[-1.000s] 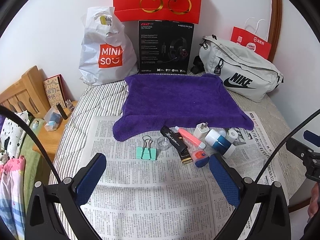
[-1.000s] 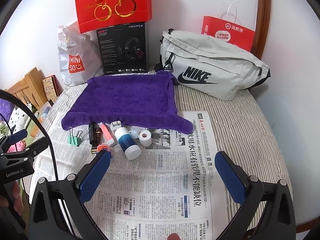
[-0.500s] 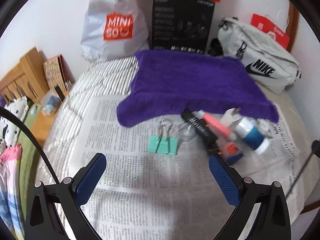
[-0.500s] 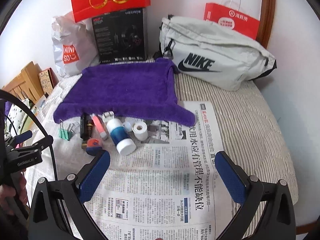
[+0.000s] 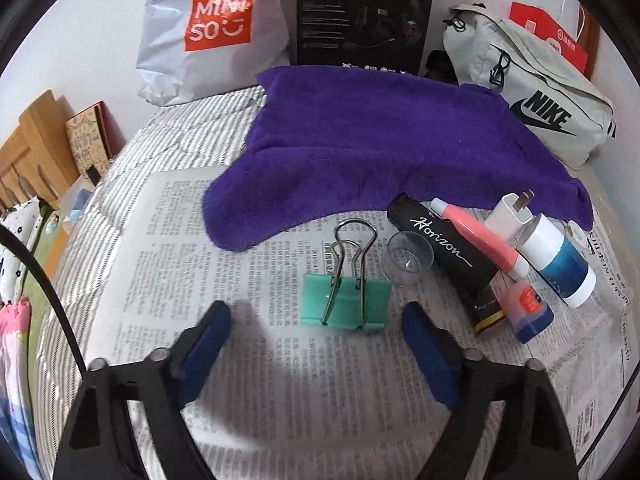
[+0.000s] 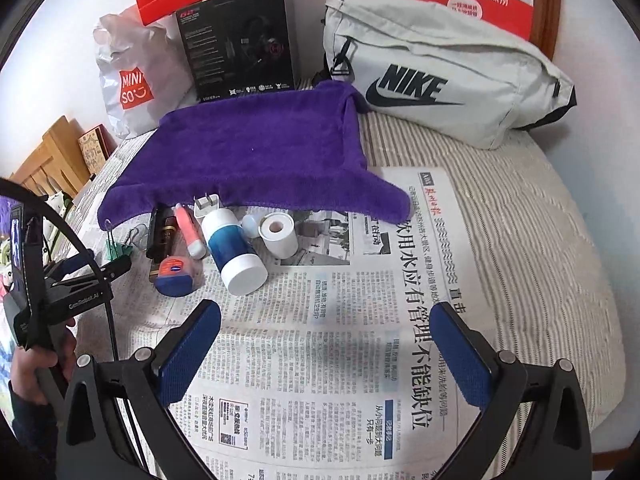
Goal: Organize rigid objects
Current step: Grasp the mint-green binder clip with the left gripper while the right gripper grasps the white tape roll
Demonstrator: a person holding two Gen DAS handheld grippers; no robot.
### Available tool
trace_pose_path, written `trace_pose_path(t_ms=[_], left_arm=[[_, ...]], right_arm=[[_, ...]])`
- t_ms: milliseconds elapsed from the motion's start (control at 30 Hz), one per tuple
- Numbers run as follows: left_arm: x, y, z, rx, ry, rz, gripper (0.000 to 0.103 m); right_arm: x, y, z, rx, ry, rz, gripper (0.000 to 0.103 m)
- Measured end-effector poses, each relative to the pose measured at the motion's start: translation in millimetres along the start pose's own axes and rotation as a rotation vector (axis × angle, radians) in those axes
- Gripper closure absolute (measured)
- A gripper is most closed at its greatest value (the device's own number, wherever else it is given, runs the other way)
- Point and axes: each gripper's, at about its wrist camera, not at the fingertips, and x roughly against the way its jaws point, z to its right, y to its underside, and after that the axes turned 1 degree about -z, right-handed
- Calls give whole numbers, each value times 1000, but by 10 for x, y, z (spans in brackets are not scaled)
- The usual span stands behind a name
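Note:
A green binder clip [image 5: 346, 300] lies on the newspaper [image 5: 280, 400], its wire handles pointing at the purple towel [image 5: 380, 140]. My left gripper [image 5: 314, 316] sits low, just in front of the clip. Its jaws are closing, with the clip's near edge between the tips and the pads not touching it. Right of the clip lie a clear cap [image 5: 410, 256], a black Horizon box [image 5: 444, 248], a pink tube [image 5: 480, 236], a white plug [image 5: 512, 212] and a white-and-blue bottle [image 5: 556, 260]. My right gripper [image 6: 324, 312] hangs open over bare newspaper [image 6: 340, 360], nearer than the bottle [image 6: 234, 248] and a white roll [image 6: 278, 234].
A Miniso bag [image 5: 212, 32], a black headset box [image 5: 364, 12], a grey Nike bag [image 6: 444, 80] and red paper bags [image 6: 476, 0] line the wall behind the towel. A wooden headboard [image 5: 28, 152] stands at the left. A hand [image 6: 28, 364] holds the left tool.
The left gripper has dropped and moved forward to the green binder clip, and its jaws have narrowed. The right gripper has sunk a little toward the newspaper.

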Motion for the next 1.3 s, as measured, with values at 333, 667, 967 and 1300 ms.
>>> trace_pose_path(t_ms=[333,667,967,1300], left_arm=[[21,-18,60,-59,47,51,61],[27,-13,86,-75,45,56,64],[24,-16,75,-70,52,55,64],[24,-14,69,-68,54,55,64]], right_arm=[[-301,-55,26,1,0,-22,10],[-501,-298,-76,33,-14,6,22],[-754,-416,-217,106,-22,-32,38],[-968,-447,-278,131,-15,-53,51]])
